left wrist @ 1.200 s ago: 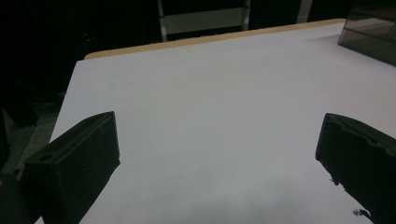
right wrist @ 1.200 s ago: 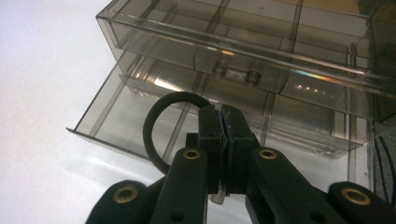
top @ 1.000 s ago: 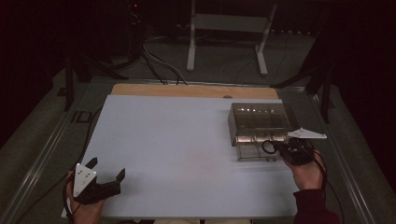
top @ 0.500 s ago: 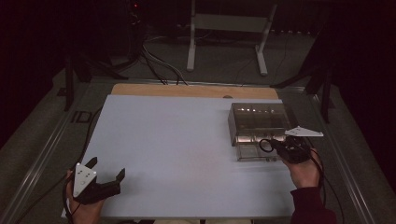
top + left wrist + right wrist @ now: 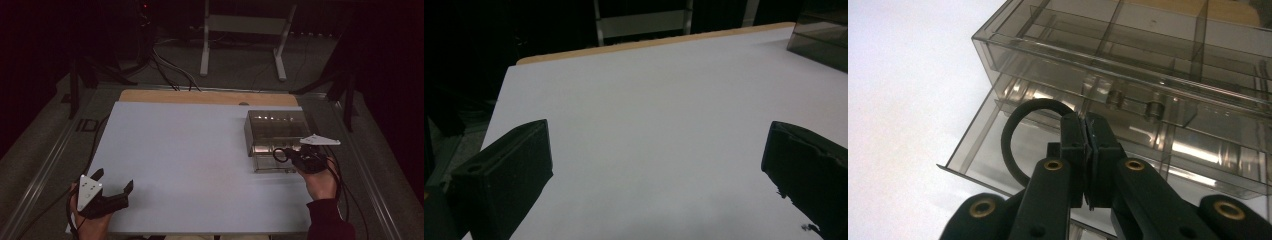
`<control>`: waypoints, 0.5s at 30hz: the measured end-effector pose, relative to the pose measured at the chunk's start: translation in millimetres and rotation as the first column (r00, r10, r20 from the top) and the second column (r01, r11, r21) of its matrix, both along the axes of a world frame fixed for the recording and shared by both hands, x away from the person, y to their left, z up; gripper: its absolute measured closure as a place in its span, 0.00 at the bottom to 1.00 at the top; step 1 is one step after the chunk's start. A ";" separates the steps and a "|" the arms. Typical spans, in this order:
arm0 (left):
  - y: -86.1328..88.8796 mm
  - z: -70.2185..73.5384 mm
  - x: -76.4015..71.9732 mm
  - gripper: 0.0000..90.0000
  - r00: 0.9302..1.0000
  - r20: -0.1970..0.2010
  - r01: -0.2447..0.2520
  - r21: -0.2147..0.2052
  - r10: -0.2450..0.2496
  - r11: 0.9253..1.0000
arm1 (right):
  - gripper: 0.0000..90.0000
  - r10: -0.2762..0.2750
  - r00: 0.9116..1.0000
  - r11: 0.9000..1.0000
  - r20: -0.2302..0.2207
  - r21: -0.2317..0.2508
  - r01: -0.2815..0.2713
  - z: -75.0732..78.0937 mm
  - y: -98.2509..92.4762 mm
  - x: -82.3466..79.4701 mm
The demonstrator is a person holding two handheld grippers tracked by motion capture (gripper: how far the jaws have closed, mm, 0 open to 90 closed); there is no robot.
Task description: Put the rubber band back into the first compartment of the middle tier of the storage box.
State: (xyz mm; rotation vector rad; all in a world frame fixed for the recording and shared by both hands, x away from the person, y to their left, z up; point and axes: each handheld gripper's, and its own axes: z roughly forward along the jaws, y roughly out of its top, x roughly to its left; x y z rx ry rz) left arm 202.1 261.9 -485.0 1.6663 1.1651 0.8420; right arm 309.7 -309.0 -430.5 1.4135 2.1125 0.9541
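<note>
- My right claw (image 5: pixel 1086 131) is clamped tight on a black rubber ring (image 5: pixel 1015 131), pinching its rim; the loop sticks out to the left of the jaws.
- The ring hangs just over the open bottom drawer (image 5: pixel 998 150) of the clear plastic drawer box (image 5: pixel 277 127), at the right side of the white table (image 5: pixel 190 160).
- The drawer is pulled out toward me, its front edge right below the ring.
- My left claw (image 5: pixel 114 181) rests at the near left corner, jaws spread wide, nothing between them.

White table top (image 5: pixel 200 165), metal stand (image 5: pixel 245 30)
</note>
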 end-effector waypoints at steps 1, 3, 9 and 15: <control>0.2 -0.1 0.0 0.01 1.000 0.000 0.000 -0.002 0.000 1.000 | 0.99 0.002 1.000 1.000 0.000 0.001 -0.002 -0.4 0.7 0.2; 0.1 -0.1 0.0 0.01 1.000 0.000 0.000 -0.002 0.000 1.000 | 0.99 0.002 1.000 1.000 -0.002 0.004 -0.002 -1.1 2.2 0.5; -0.5 -0.5 0.3 0.01 1.000 -0.001 0.002 -0.005 -0.002 1.000 | 0.99 0.008 1.000 1.000 -0.007 0.007 -0.008 -4.0 5.2 1.6; -0.3 -0.5 0.2 0.01 1.000 -0.001 0.001 -0.006 -0.001 1.000 | 0.99 0.009 1.000 1.000 -0.011 0.015 -0.009 -6.6 6.8 2.2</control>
